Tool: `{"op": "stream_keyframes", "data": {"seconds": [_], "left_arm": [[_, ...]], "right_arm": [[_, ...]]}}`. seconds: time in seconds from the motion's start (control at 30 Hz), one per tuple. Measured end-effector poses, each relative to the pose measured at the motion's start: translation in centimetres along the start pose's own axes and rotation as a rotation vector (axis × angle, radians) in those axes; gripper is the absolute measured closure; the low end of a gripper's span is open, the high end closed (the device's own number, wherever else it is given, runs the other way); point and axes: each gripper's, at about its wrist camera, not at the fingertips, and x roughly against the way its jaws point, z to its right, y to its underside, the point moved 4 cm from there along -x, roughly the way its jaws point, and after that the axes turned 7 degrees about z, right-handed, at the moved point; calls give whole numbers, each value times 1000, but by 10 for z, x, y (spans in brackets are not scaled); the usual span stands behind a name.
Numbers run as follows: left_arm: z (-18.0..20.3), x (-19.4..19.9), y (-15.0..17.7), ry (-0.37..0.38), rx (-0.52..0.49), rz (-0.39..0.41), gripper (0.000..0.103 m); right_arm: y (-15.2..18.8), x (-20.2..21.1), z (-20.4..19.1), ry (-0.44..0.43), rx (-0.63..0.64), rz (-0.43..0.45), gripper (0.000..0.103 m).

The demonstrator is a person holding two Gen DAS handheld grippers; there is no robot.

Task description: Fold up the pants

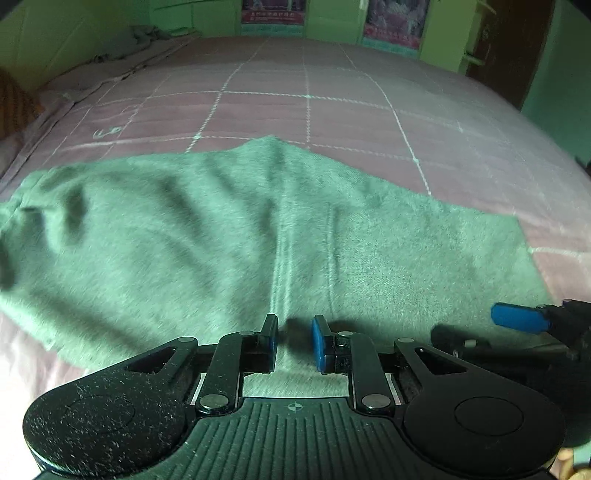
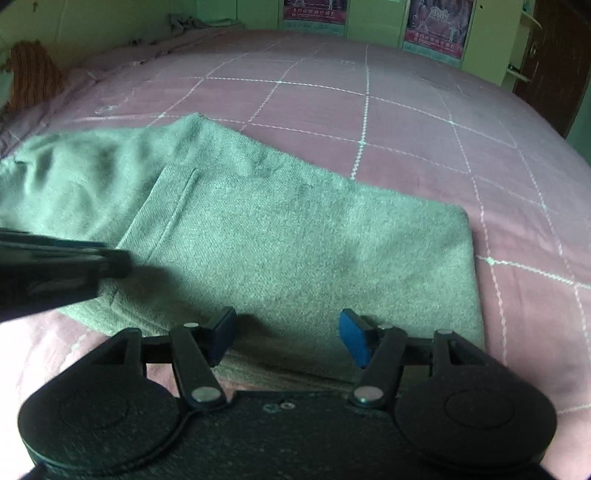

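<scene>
Bed (image 1: 332, 96): pink quilted cover with a pale stitched grid fills both views; its near and side edges are cut off by the frame, and the far surface is softened by blur.

Walls and cabinets (image 1: 332, 22): green panels behind the bed, distorted by the lens. Two posters (image 2: 437, 26) hang there; each carries a strip of lettering, too small and blurred to read. A dark door (image 2: 554, 66) stands at the far right, only partly in frame.

Pants (image 1: 229, 236): green fleecy garment lying flat on the near part of the bed. Its long axis runs across both views, left to right. The right-hand end shows a squared, folded edge (image 2: 469, 258); the left-hand end is wrinkled and runs out of frame, so waist and hems cannot be told apart. Twin stitched seam lines (image 1: 280, 273) run away from the left camera; in the right wrist view a stitched panel outline (image 2: 173, 218) appears.

Striped orange-brown item (image 2: 33, 74) at the far left edge: unidentified, partly cut off.

Left gripper (image 1: 294, 341): poised over the near edge of the pants, jaws nearly together with a narrow gap; whether fabric is pinched between the pads cannot be told. It shows only as a dark blurred bar in the right wrist view.

Right gripper (image 2: 288, 336): jaws spread apart above the near edge of the pants, pressing on nothing. Blue pad (image 2: 352, 341) visible
</scene>
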Motion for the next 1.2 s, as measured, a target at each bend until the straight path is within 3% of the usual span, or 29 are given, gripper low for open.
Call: {"op": "stream_keyframes", "data": {"seconds": [0.23,0.33,0.47,0.6,0.7,0.77,0.8,0.83,0.87,0.9,1.07,1.1,1.13,1.17,1.2], "left_arm": [[-35,24,4,-40,55,16,84],[-58,31,10,-56,90,16,84],[-102,42,20,-73,204,20,84],[-151,49,26,-105,347,18,84],[-180,51,31,-119,422,17,82],[-199,53,34,-124,488,26,65],[-207,54,35,-132,520,34,41],[-216,55,35,-146,548,49,24],[-224,56,36,-160,575,71,22],[-230,55,36,-158,597,88,22],[-264,37,43,-30,834,109,22],[-269,33,46,-8,879,111,27],[-273,26,49,14,914,110,43],[-276,19,52,37,939,100,52],[-278,13,56,58,965,94,53]], "right_arm": [[-16,23,-17,-55,-91,98,33],[-4,3,-35,-78,-62,-10,36],[-1,4,-48,-63,-30,-1,36],[-16,19,-55,-64,-32,83,32],[-26,18,-50,-30,-63,97,33],[-28,11,-46,-7,-80,88,35],[-27,6,-45,11,-76,80,35],[-25,1,-45,21,-70,60,35],[-21,-7,-48,13,-60,22,35],[-12,-19,-54,-6,-37,-43,33],[-9,-20,-55,8,-23,-8,31],[-8,-21,-53,6,-21,-7,30],[-8,-22,-52,3,-23,-6,29],[-8,-23,-51,2,-26,-5,29],[-7,-23,-50,1,-29,-3,28]]}}
